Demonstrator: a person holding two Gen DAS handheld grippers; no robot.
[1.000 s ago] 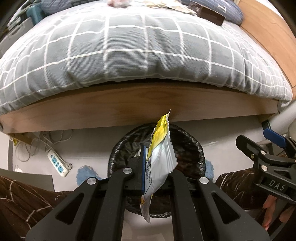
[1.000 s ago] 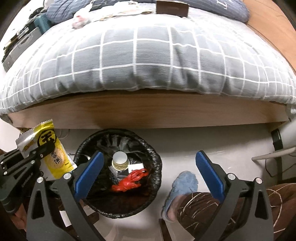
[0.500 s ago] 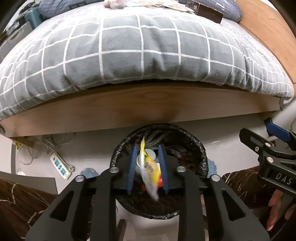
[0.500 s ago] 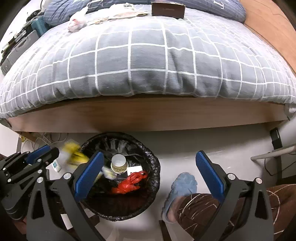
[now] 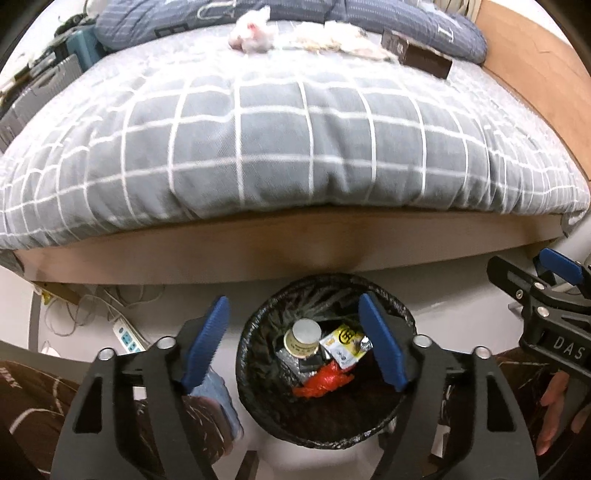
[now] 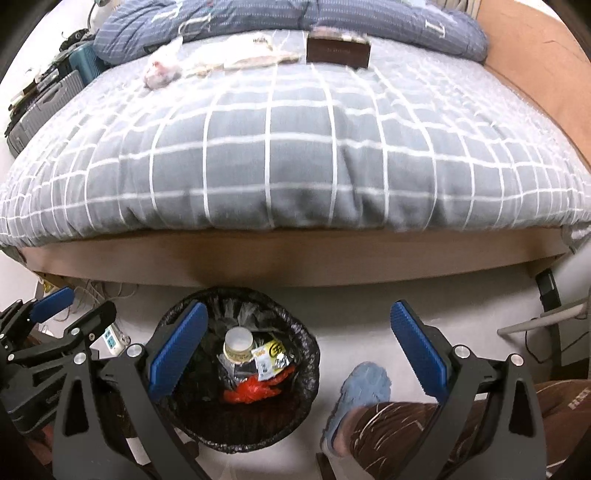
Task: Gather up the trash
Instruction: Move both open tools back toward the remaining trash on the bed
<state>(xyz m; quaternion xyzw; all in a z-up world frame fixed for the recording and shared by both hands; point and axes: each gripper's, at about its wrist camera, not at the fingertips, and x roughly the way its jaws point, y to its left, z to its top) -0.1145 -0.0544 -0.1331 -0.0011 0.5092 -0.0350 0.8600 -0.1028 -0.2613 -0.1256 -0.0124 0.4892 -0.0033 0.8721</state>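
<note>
A black-lined trash bin [image 5: 251,354] [image 6: 306,373] stands on the floor below the bed edge. Inside it lie the yellow-and-white snack wrapper [image 5: 345,345] [image 6: 269,356], a small capped bottle [image 5: 302,338] [image 6: 238,345] and red crumpled plastic [image 5: 323,380] [image 6: 255,389]. My left gripper [image 5: 295,345] hangs above the bin, its jaws opening with nothing held between them. My right gripper [image 6: 295,350] stands open and empty just right of the bin. On the bed's far side rest a crumpled white tissue [image 5: 251,33] [image 6: 160,72], pale paper scraps [image 5: 328,38] [image 6: 236,61] and a dark brown box [image 5: 417,55] [image 6: 338,51].
A grey checked duvet [image 5: 295,129] covers the bed over a wooden frame [image 5: 258,251]. A power strip [image 5: 125,334] and cables lie on the floor at left. The person's legs in brown patterned trousers and a blue slipper [image 6: 364,387] are beside the bin.
The left gripper's jaws spread apart and the snack wrapper dropped from them into the bin. The left gripper rose a little. The right gripper stayed open.
</note>
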